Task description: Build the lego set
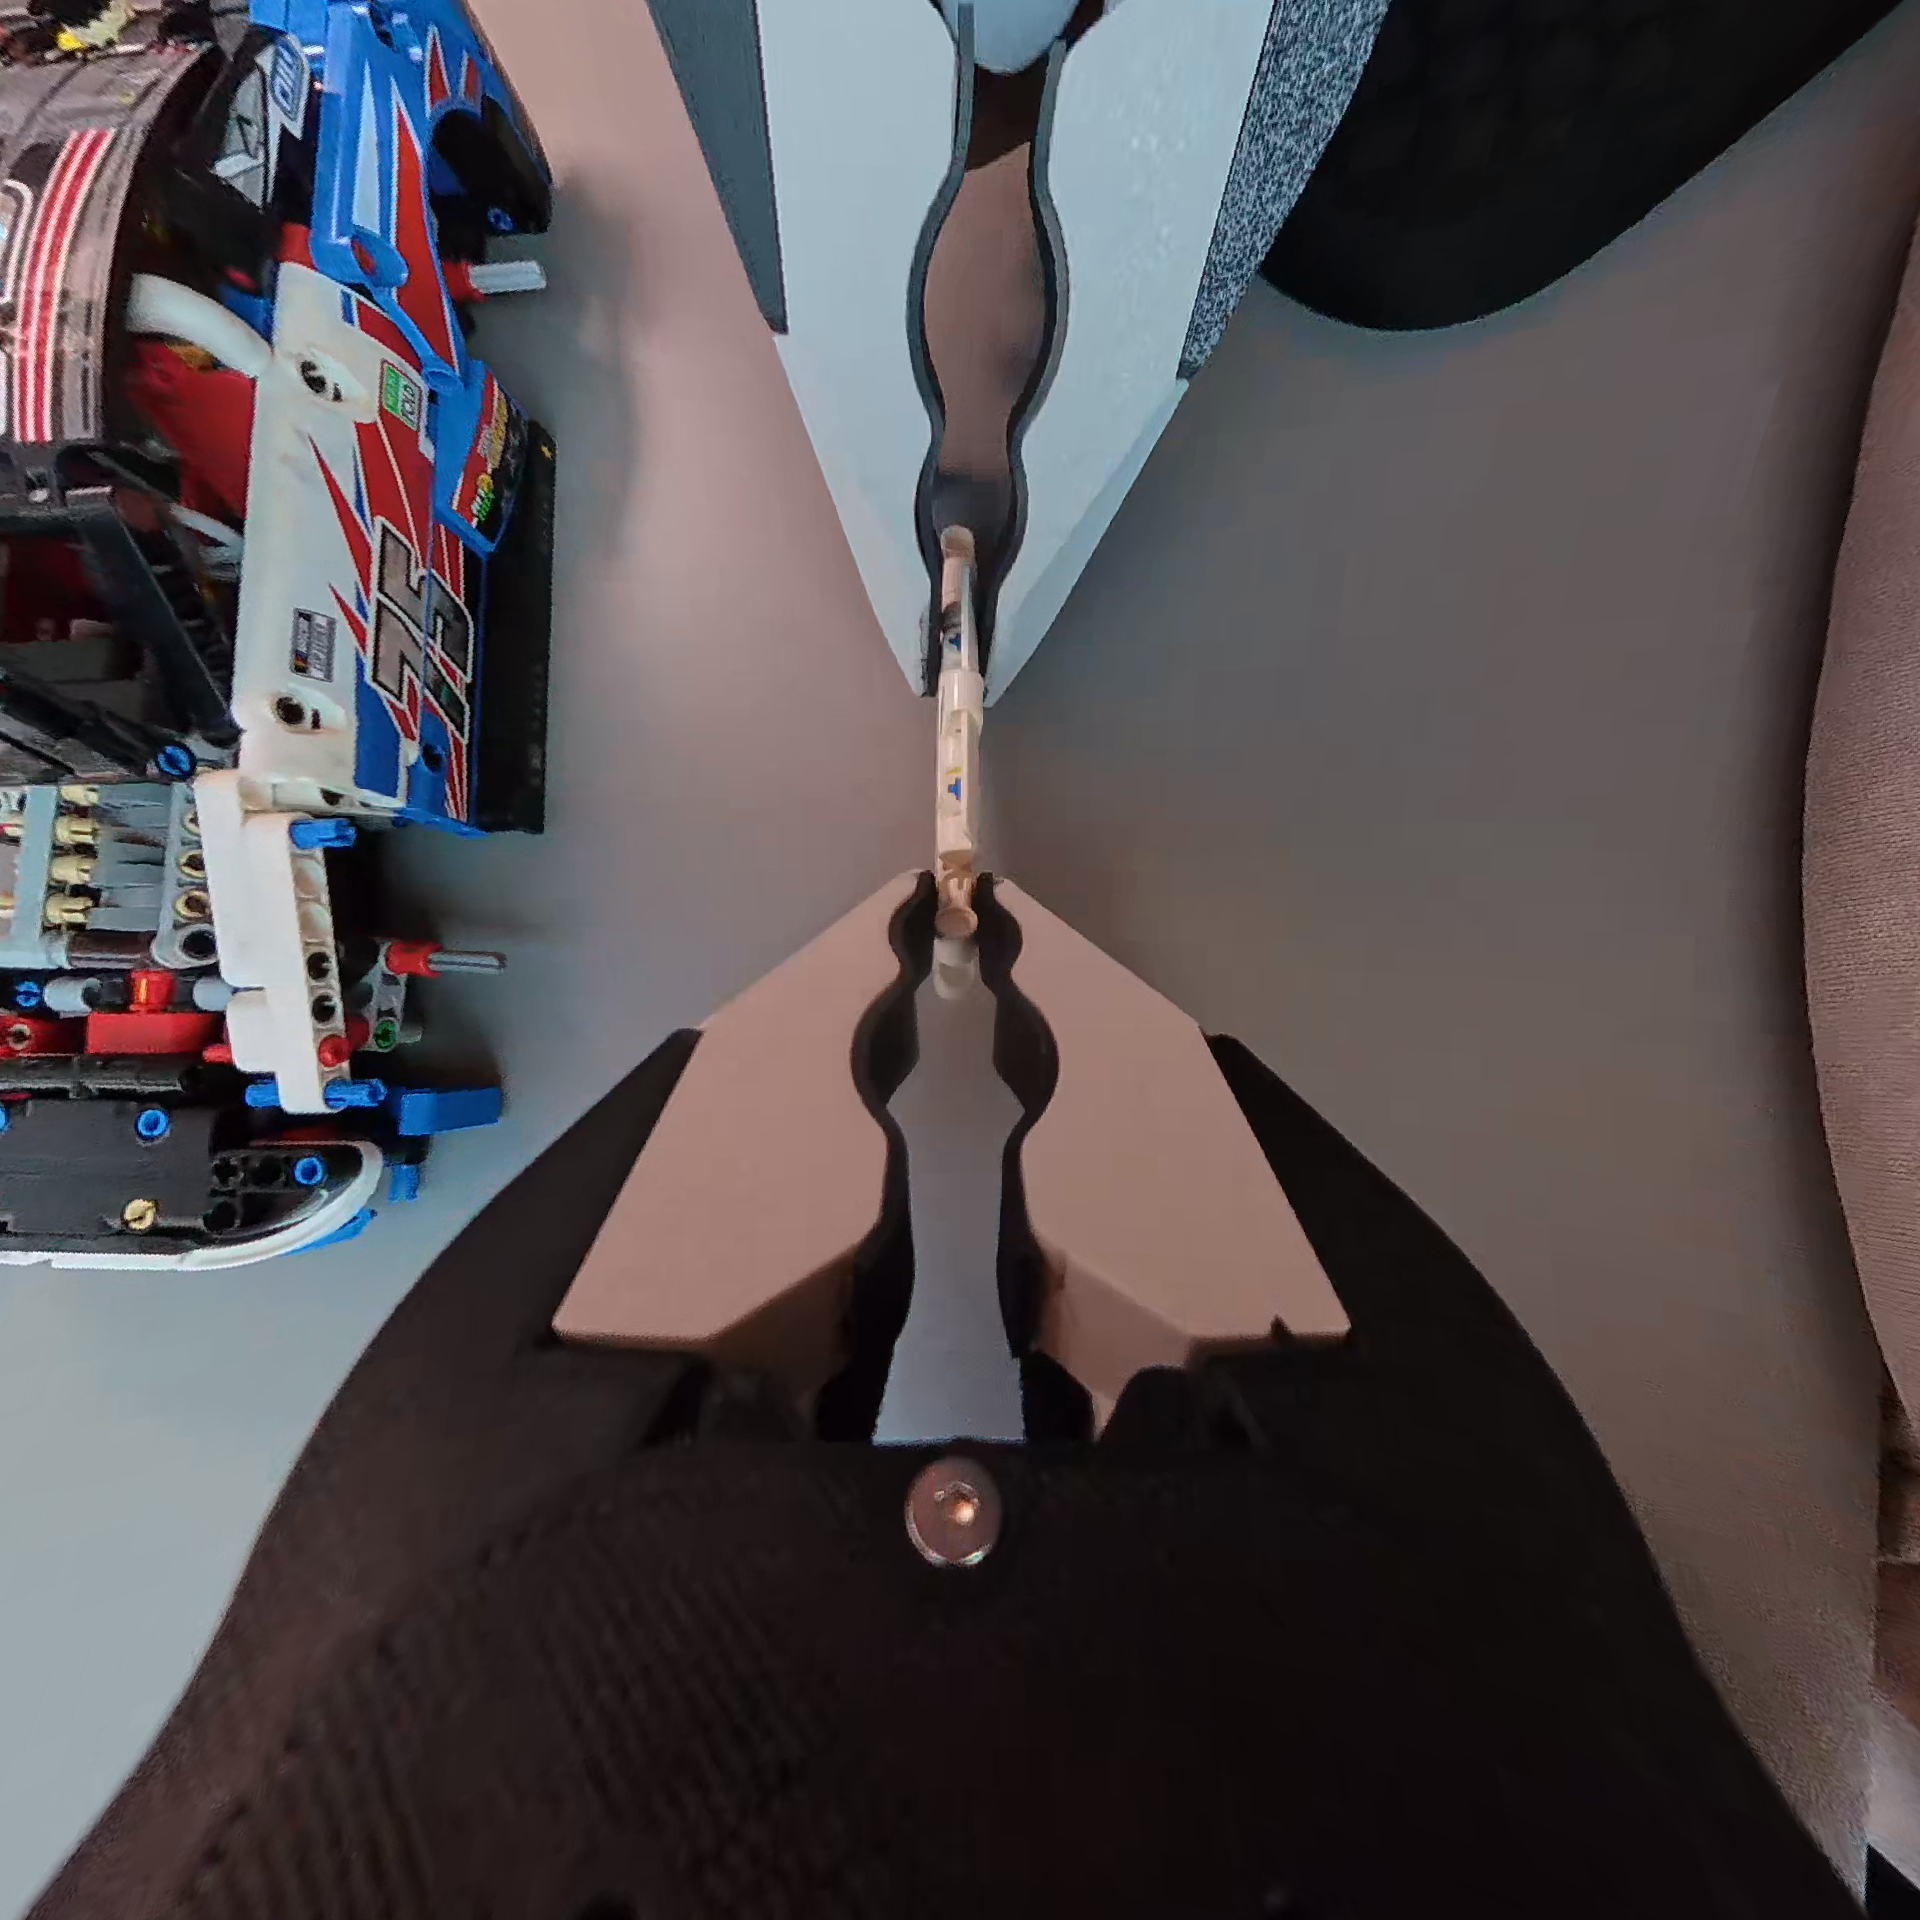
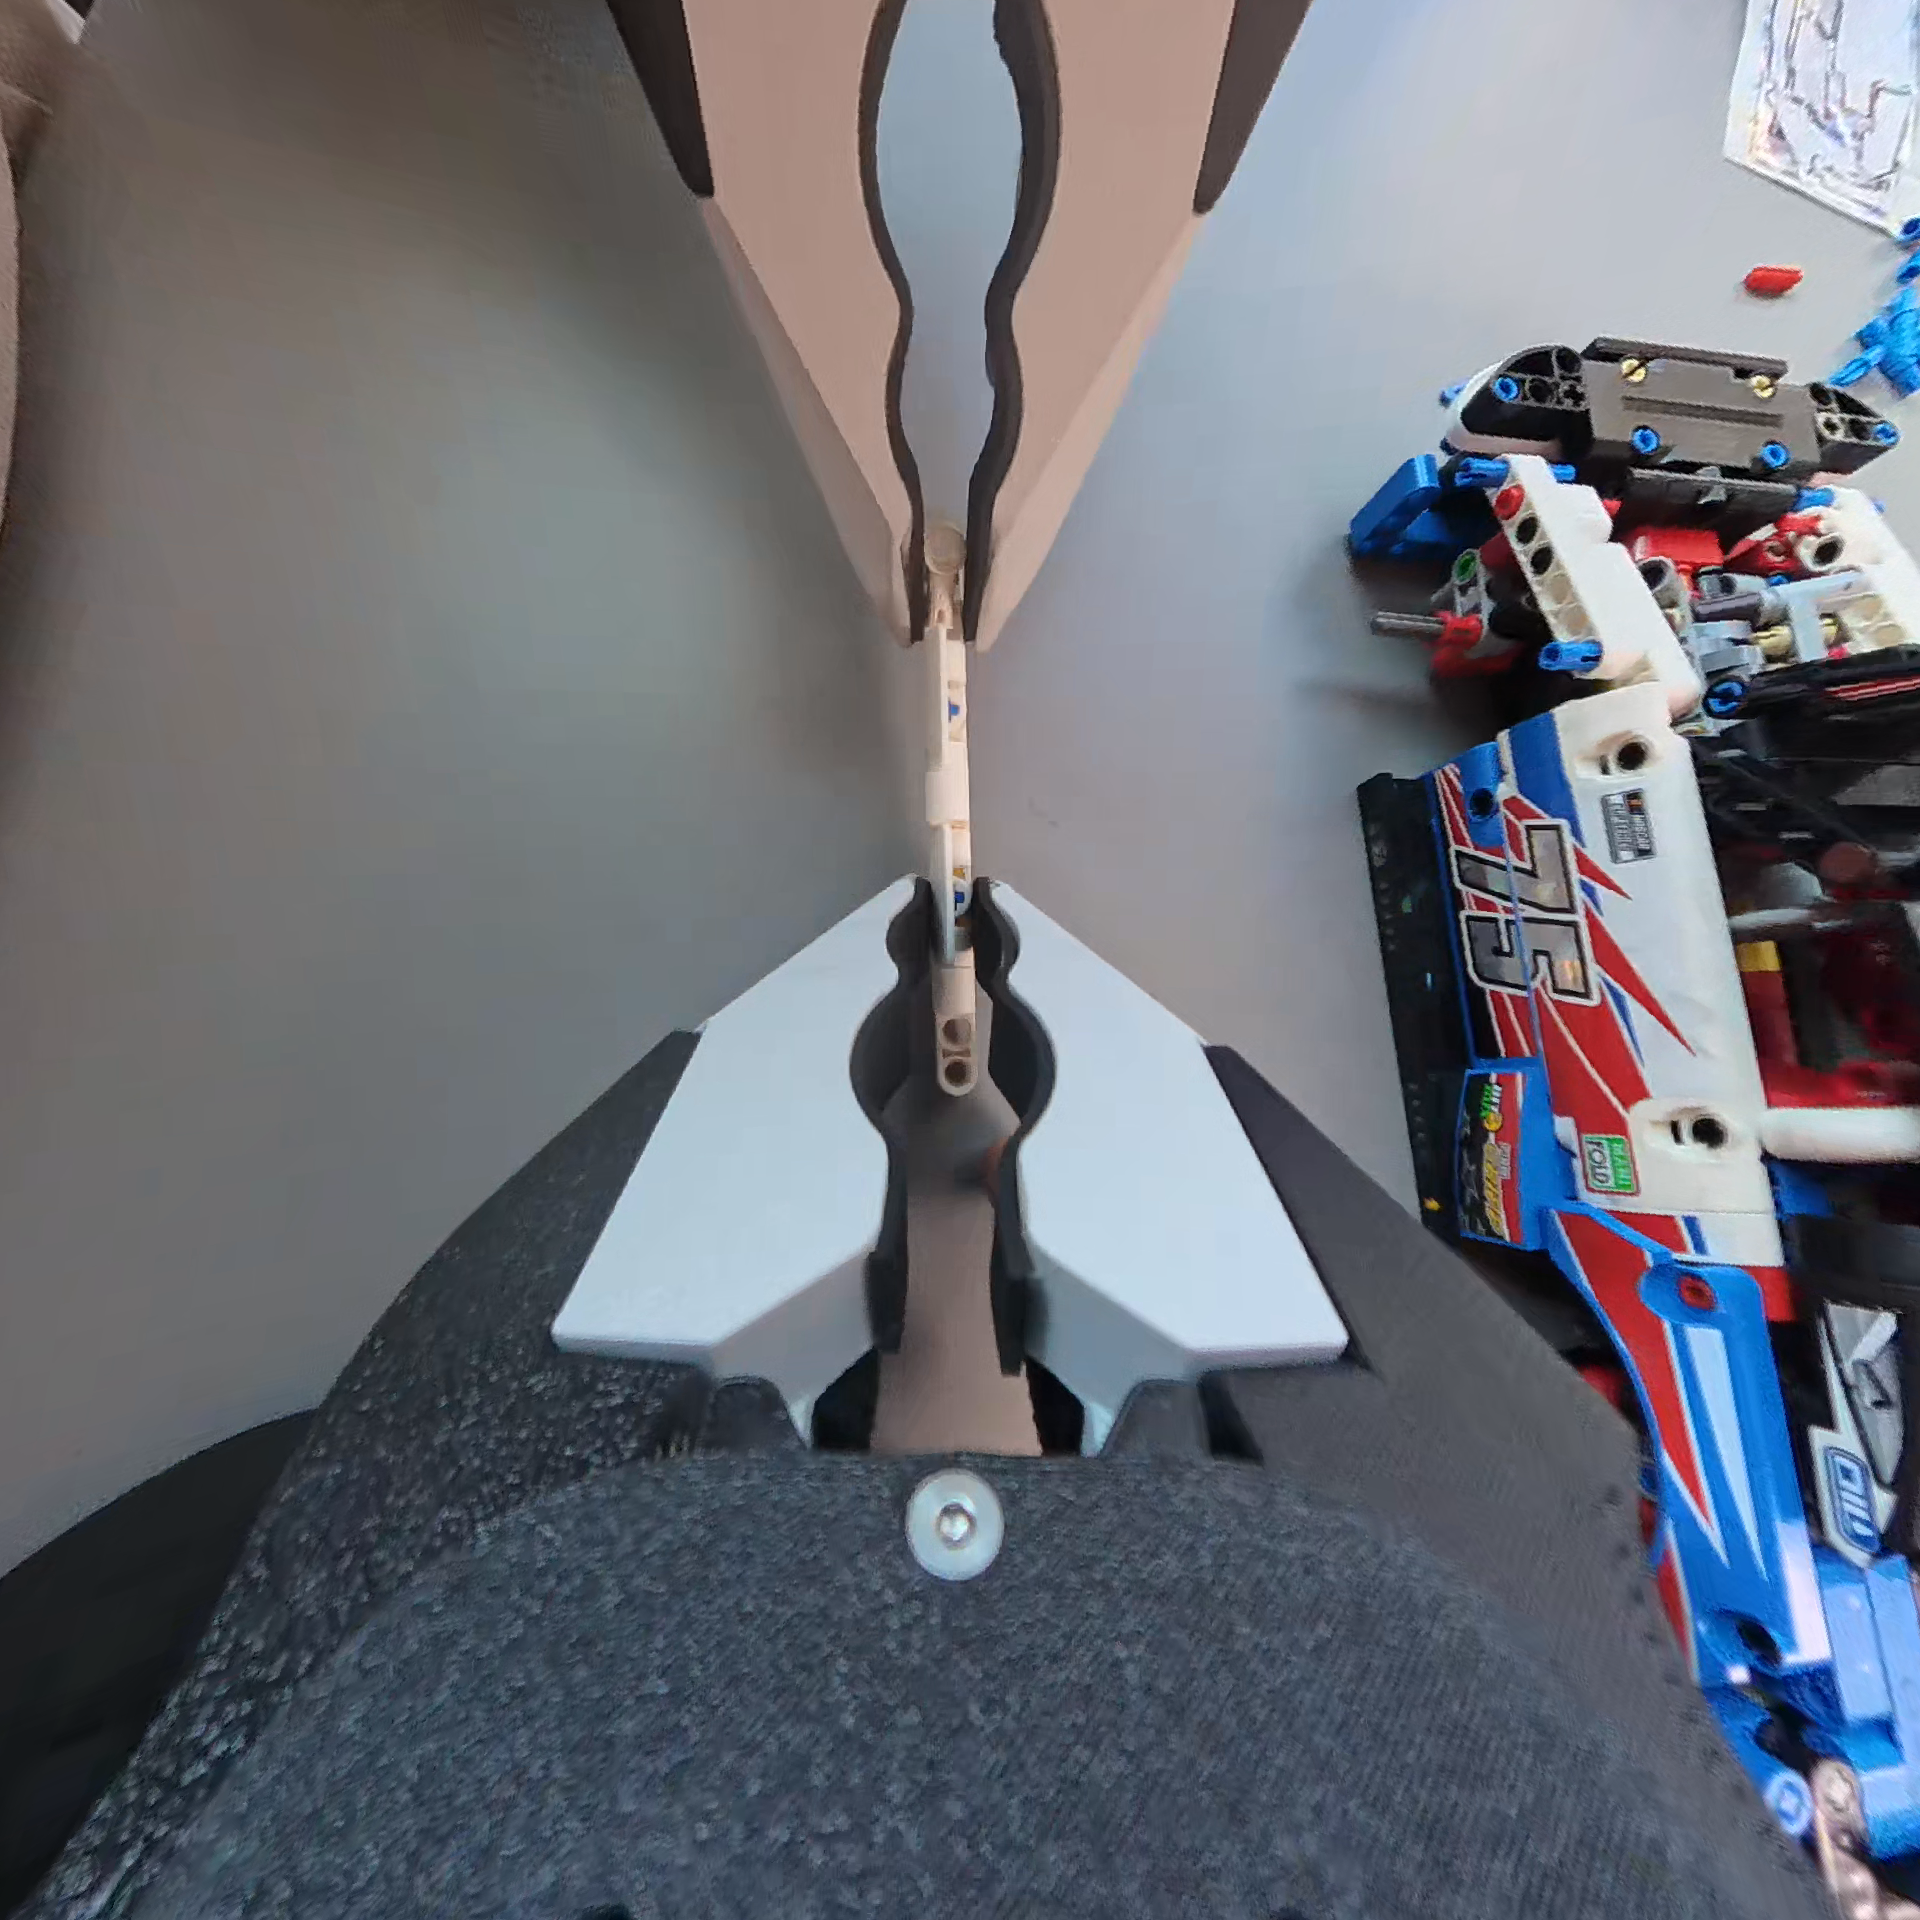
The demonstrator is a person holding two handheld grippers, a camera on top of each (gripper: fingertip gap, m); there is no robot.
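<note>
Left gripper [image 1: 951, 899] and right gripper [image 2: 951, 904] each pinch one end of the white beam [image 1: 956, 748] beside the car model [image 1: 343, 623] — uneven pull risks twisting it loose.

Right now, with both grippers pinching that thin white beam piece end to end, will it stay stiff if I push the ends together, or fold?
The white beam looks jointed mid-length, so it may fold there. It is thin and probably very light. The left gripper and right gripper hold only its tips, so it could twist or slip out.
</note>
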